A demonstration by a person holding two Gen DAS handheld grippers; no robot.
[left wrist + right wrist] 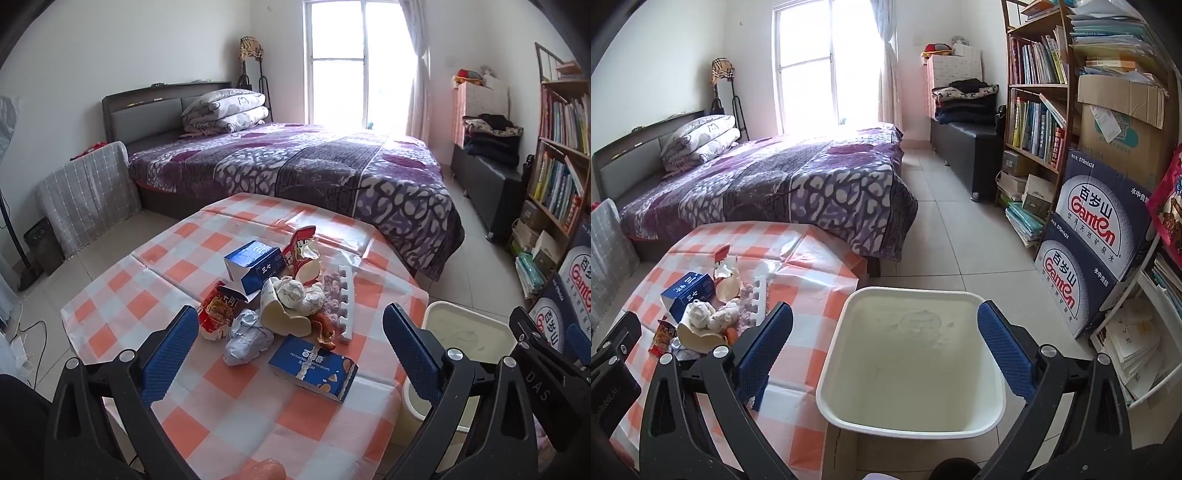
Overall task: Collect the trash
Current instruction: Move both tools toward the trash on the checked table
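Both tools stood wide and empty: the left gripper (288, 354) hung over the heap of trash (284, 306) on the checked table (122, 295), and the right gripper (886, 354) hung above the empty white bin (908, 417) standing just beside the table's edge.

The pile looked loose. A grab at the crumpled tissues (295, 295) could have dragged the orange peel (325, 332) or nudged the near blue box (314, 369) toward the table's front edge. The slick cloth could have let wrappers slide.

The table's left half lay bare, so there was sweeping room there. On the right, the 2 stacked water cartons (1100, 236) hemmed the bin in.
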